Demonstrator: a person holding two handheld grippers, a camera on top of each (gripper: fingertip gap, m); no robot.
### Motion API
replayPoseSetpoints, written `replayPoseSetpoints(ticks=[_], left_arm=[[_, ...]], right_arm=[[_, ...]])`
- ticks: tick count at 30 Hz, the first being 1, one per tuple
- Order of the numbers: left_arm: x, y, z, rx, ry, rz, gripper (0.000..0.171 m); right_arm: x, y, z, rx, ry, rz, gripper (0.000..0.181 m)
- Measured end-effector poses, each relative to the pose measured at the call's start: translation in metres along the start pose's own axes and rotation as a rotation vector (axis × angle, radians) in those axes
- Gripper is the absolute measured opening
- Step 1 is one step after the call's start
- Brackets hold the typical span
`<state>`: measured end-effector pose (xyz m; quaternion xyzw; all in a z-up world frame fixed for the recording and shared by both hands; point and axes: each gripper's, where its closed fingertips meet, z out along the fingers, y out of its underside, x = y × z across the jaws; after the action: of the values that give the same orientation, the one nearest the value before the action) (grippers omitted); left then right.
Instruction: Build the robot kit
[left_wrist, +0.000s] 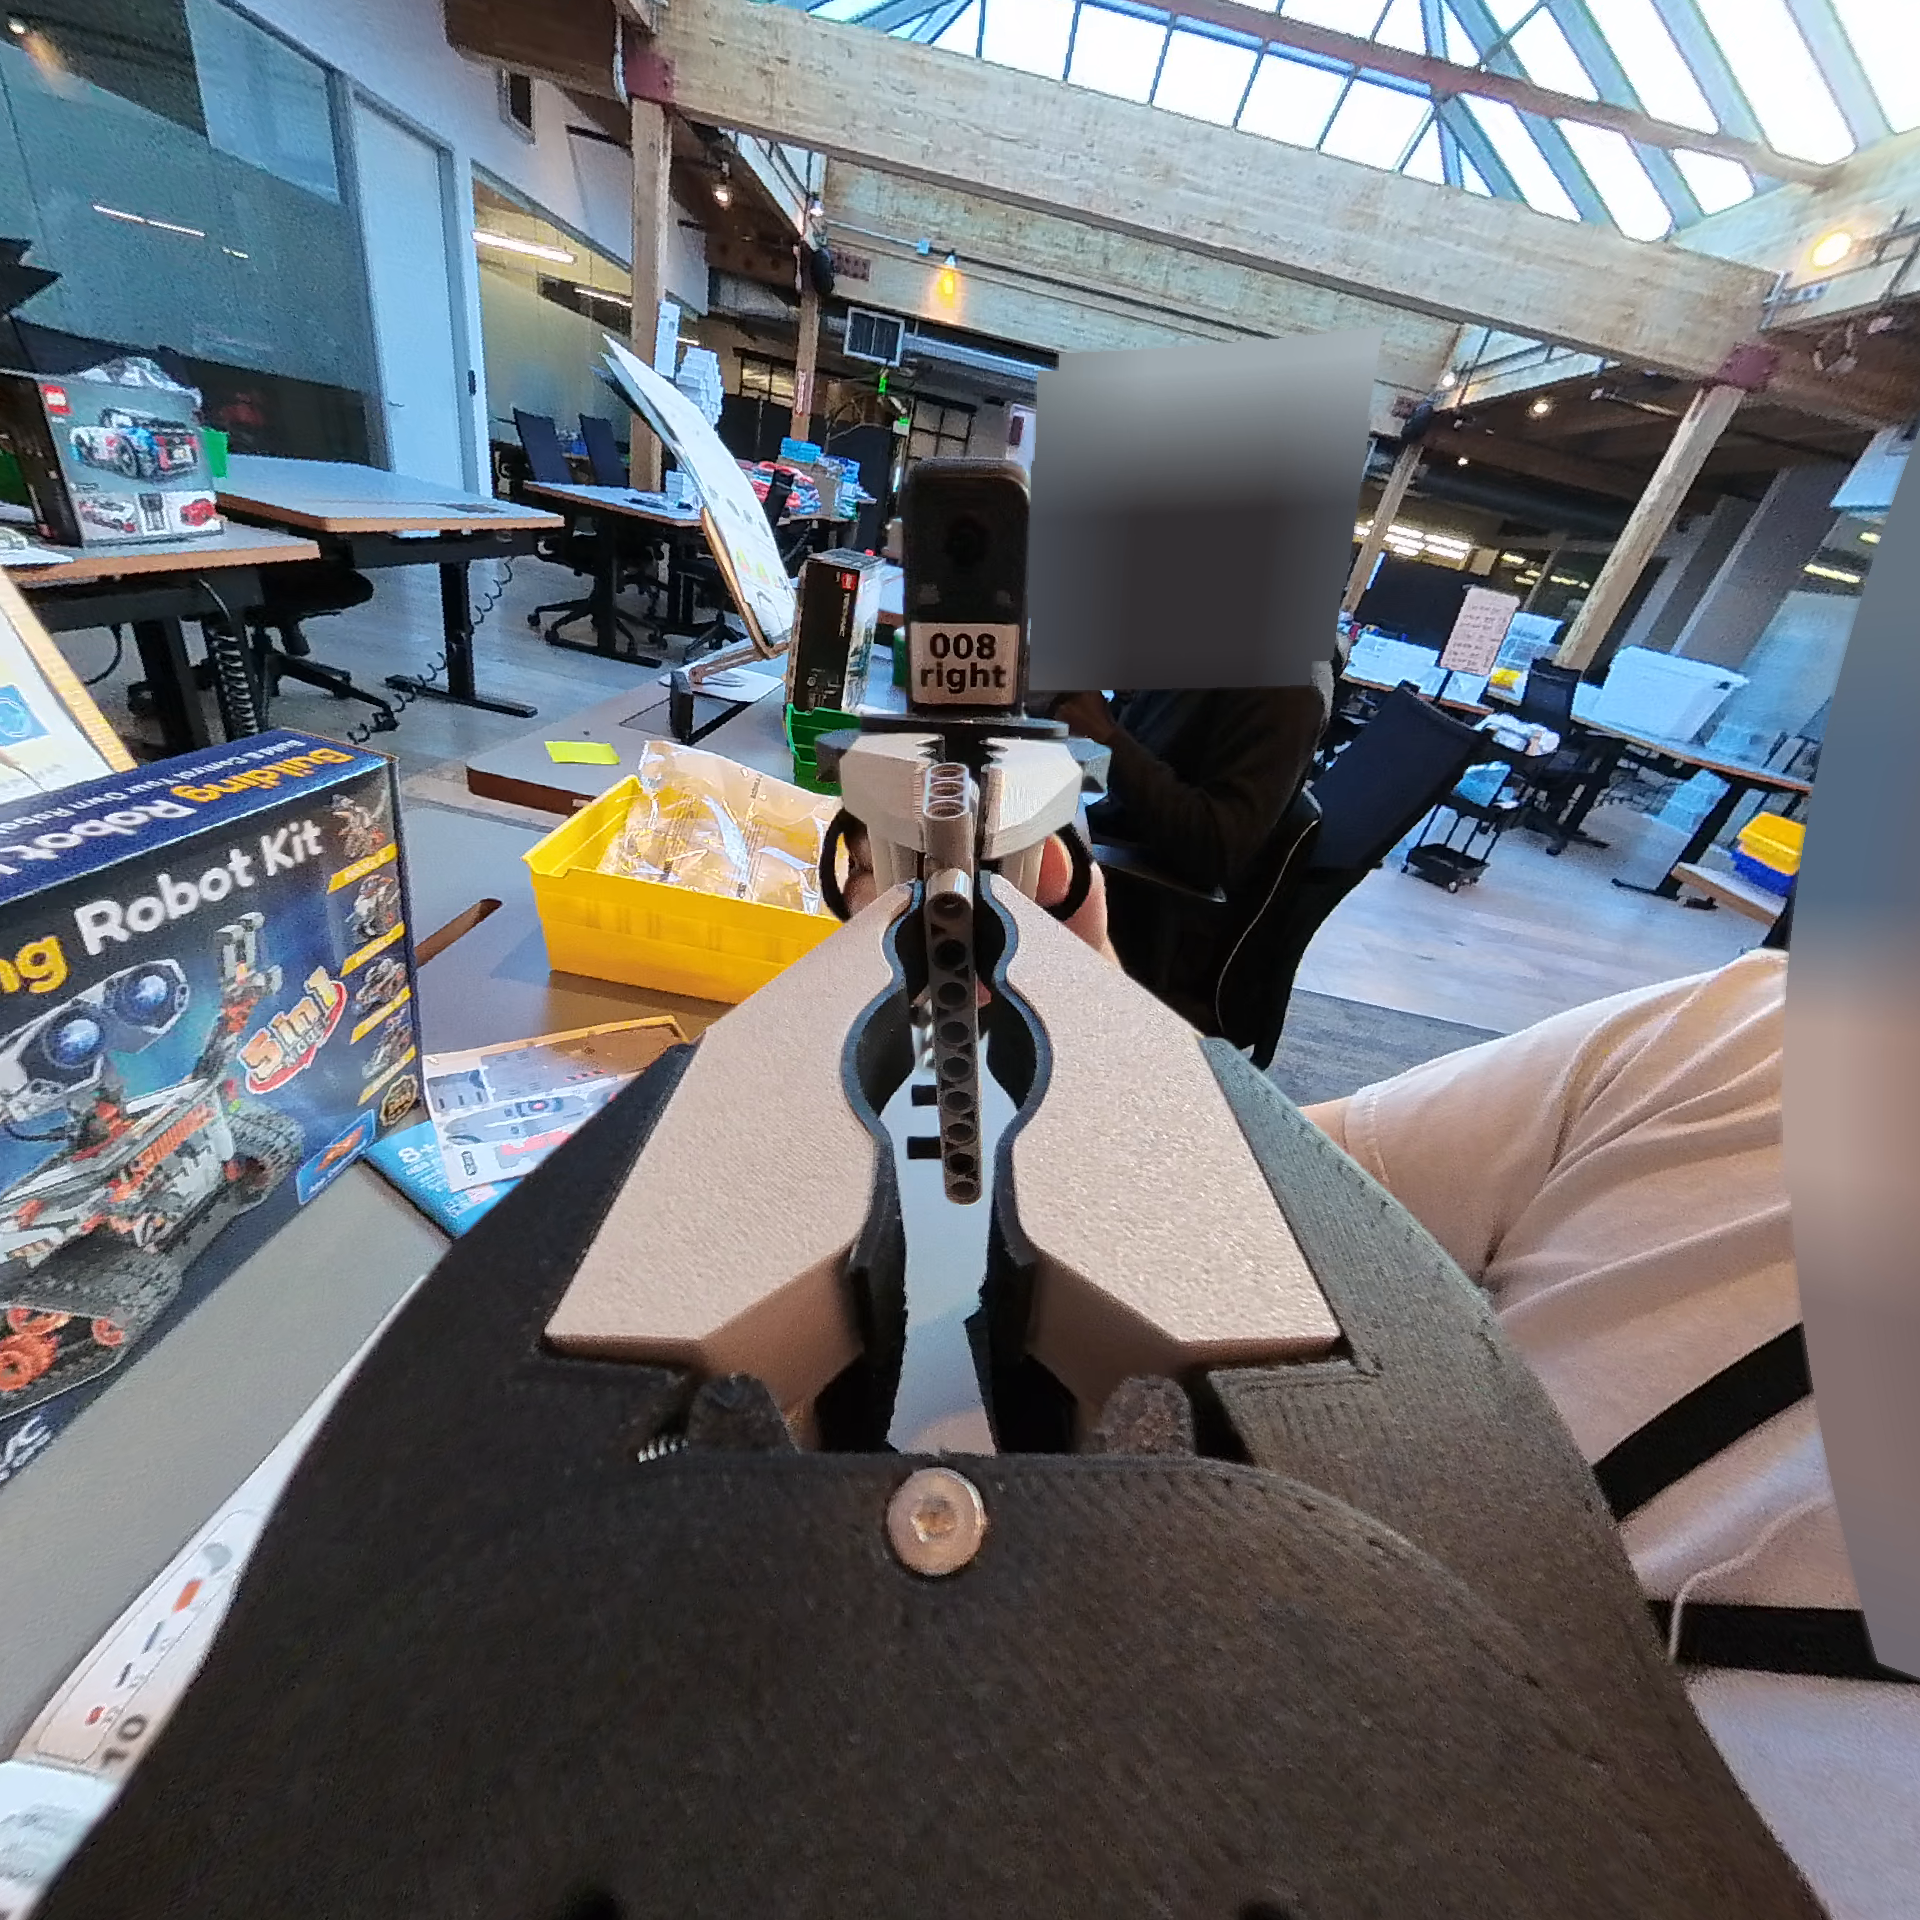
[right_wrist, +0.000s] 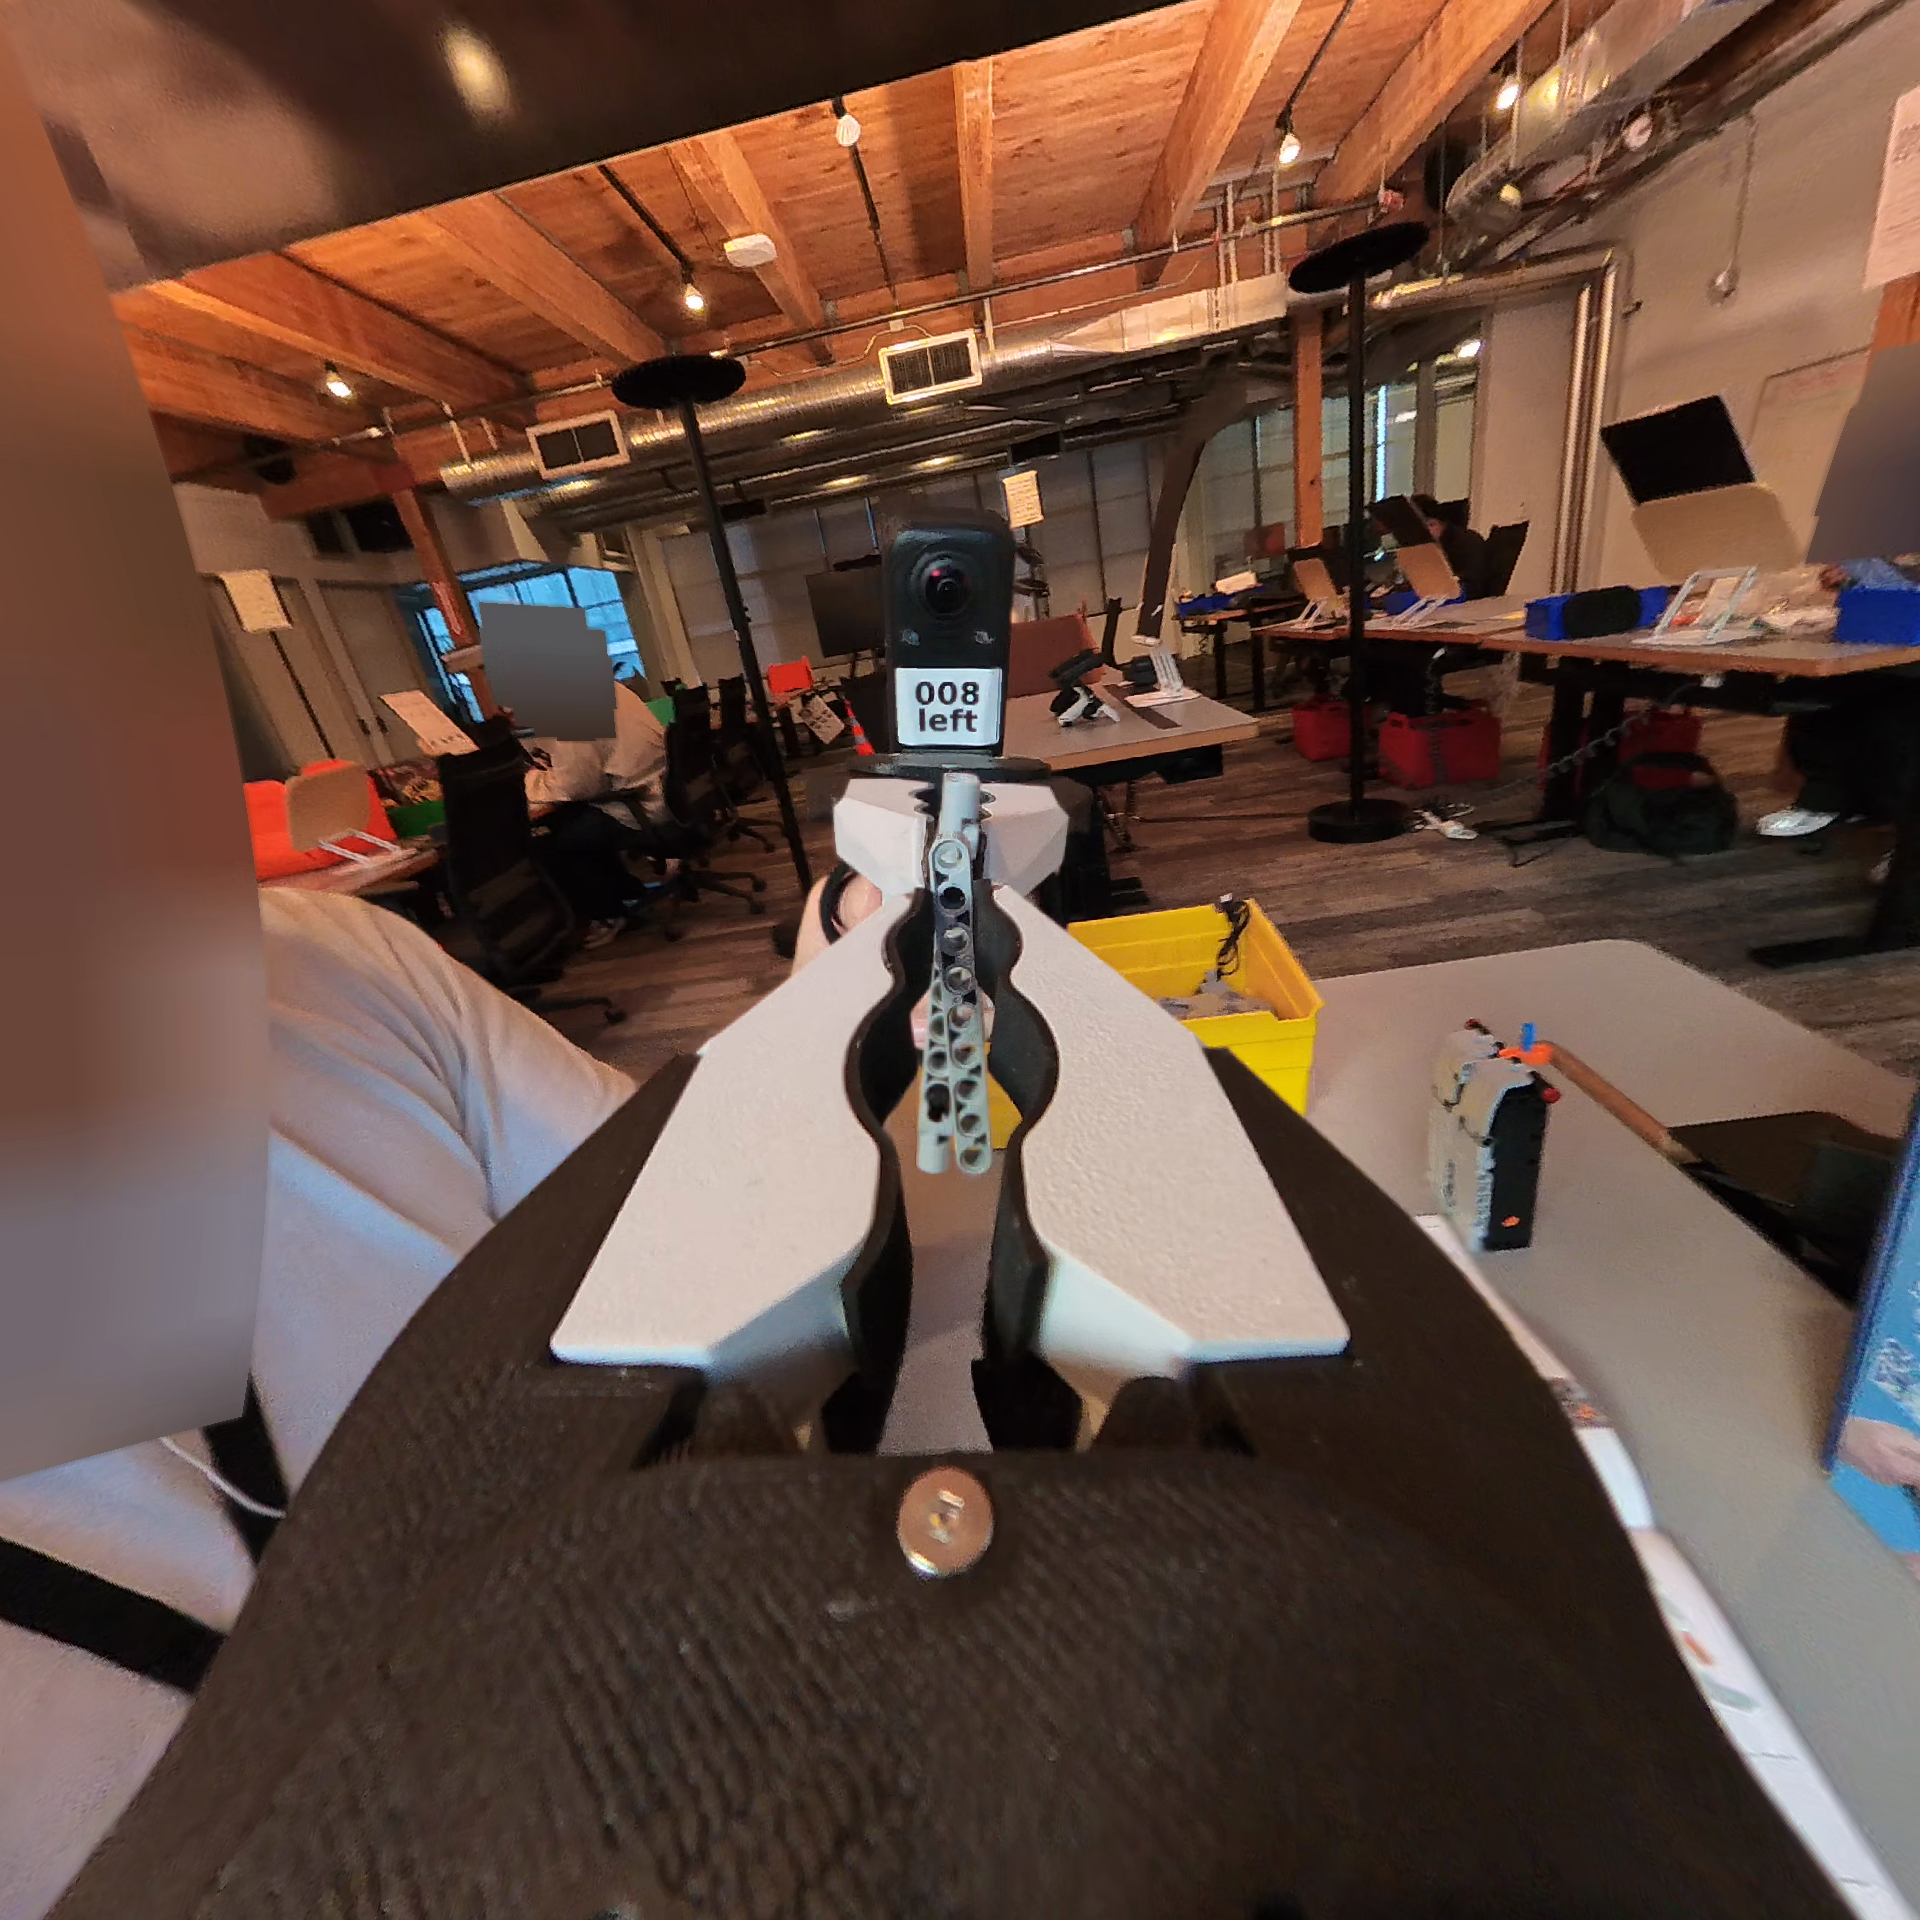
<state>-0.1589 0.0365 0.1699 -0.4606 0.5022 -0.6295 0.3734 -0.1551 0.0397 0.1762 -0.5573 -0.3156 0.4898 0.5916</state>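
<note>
Grey perforated beams (left_wrist: 954, 1049) are held up in the air between the two hand-held grippers, which face each other tip to tip above the surface (left_wrist: 457, 997). In the left wrist view, the left hand-held gripper (left_wrist: 951, 904) is closed on a dark grey beam with a row of round holes, which runs back between its fingers (left_wrist: 1122, 1122). Just beyond it, the right hand-held gripper (left_wrist: 951, 821) is seen head-on, closed on a lighter grey beam (left_wrist: 948, 805) whose end meets the dark one; whether the two pieces are joined cannot be told.

In the right wrist view, the right hand-held gripper (right_wrist: 951, 904) is clamped on a pair of light grey beams (right_wrist: 951, 1049) lying side by side between its fingers (right_wrist: 1132, 1122). The left hand-held gripper (right_wrist: 951, 821) is seen opposite, with a camera (right_wrist: 948, 597) mounted above it.

A yellow bin (left_wrist: 665, 914) with clear plastic bags (left_wrist: 717, 821) in it stands on the surface behind the grippers. A blue kit box (left_wrist: 187, 1039) stands to the left, with a printed booklet (left_wrist: 520, 1112) lying beside it. A small partly built model (right_wrist: 1491, 1138) stands on the surface in the right wrist view. A sleeve in pale cloth (left_wrist: 1558, 1195) is seen beside the grippers.
</note>
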Motion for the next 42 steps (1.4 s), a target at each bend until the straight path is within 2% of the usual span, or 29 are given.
replayPoseSetpoints(ticks=[5,8,12,16,24,33,42], left_arm=[[-0.001,0.004,0.001,-0.016,0.031,-0.051,0.005],[0.005,0.005,0.002,-0.024,0.074,-0.069,0.005],[0.004,0.015,0.003,-0.097,0.045,-0.045,0.005],[0.01,0.025,0.007,-0.159,0.08,-0.048,0.005],[0.013,0.025,0.012,-0.147,0.088,-0.028,0.005],[0.006,0.022,0.012,-0.129,0.024,0.05,0.005],[-0.004,0.021,0.009,-0.115,0.003,0.019,0.005]], right_arm=[[0.0,0.005,-0.002,-0.046,0.018,-0.093,0.006],[-0.006,0.005,-0.002,-0.052,-0.022,-0.134,0.006],[-0.006,0.016,-0.006,-0.149,0.009,-0.218,0.006],[-0.012,0.023,-0.013,-0.228,0.015,-0.321,0.006],[-0.014,0.019,-0.017,-0.199,-0.028,-0.203,0.006],[-0.007,0.016,-0.015,-0.145,-0.078,0.012,0.006],[0.003,0.016,-0.011,-0.096,-0.086,0.081,0.006]])
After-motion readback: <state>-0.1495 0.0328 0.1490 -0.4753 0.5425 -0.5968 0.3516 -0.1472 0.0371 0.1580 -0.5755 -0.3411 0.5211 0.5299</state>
